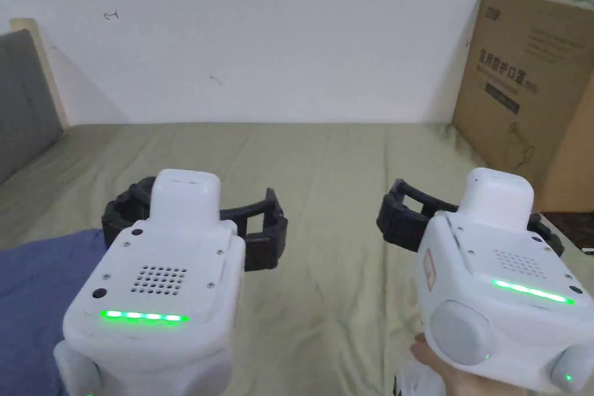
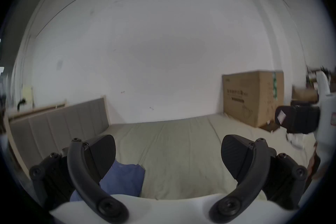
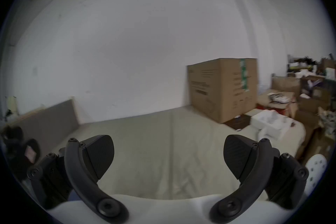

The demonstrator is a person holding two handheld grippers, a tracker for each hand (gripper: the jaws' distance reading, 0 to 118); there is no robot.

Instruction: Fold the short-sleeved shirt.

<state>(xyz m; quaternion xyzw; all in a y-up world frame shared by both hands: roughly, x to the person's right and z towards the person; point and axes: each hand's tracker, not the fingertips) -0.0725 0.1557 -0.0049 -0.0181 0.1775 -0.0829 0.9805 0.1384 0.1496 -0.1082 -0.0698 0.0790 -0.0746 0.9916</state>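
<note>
A blue shirt (image 1: 35, 293) lies on the olive bed sheet (image 1: 325, 182) at the lower left of the head view, partly hidden behind the left gripper's white body. In the left gripper view a folded-looking part of the blue shirt (image 2: 125, 180) sits low, just right of the left jaw. My left gripper (image 1: 194, 220) hovers open above the sheet, beside the shirt's right edge, holding nothing. My right gripper (image 1: 464, 217) is open too, well to the right of the shirt, over bare sheet. Wide gaps separate the jaws of the left gripper (image 2: 168, 155) and the right gripper (image 3: 169, 155).
A large cardboard box (image 1: 528, 90) stands at the bed's far right against the white wall. A grey padded headboard (image 1: 23, 101) borders the left side. Beyond the box, in the right gripper view, white foam packing (image 3: 269, 122) and cluttered cartons (image 3: 309, 93) crowd the right.
</note>
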